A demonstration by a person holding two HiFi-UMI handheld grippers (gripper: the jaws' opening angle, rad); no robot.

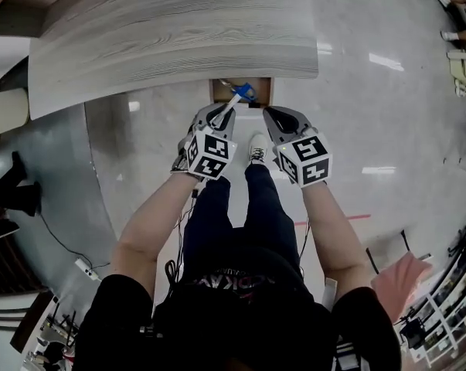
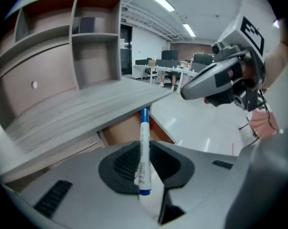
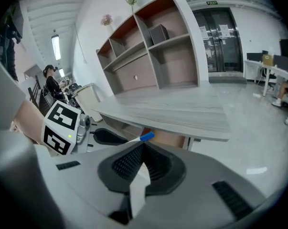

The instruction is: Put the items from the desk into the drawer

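Here's the left gripper (image 1: 221, 116), clamped firmly on a white marker (image 1: 234, 101) with a blue cap. The left gripper view shows it plainly: both jaws press on the marker's barrel, the capped end sticks out past the jaw tips, and a short blue butt end shows behind them. The cap points at the drawer (image 1: 221, 91), which stands pulled out from under the tabletop (image 1: 178, 37). In the head view the cap sits right over the drawer's brown interior, just at the tabletop's front edge. Whether the tip is already inside the drawer or just above it, the pictures don't settle.

Over to the right gripper (image 1: 273, 116). Its jaws are pressed together with nothing between them, as the right gripper view makes clear. It hangs just beside the left one, its tip near the drawer's right-hand corner. From its camera the blue cap peeks out just beyond the closed jaw tips, with the left gripper's marker cube off to the left.

The person stands at the front of the tabletop, arms stretched forward, a white shoe (image 1: 257, 147) planted on the glossy floor (image 1: 372, 114) between the two grippers. The pale wood-grain tabletop is bare wherever it shows. Behind it rises a shelf unit (image 2: 62, 56) with open compartments.
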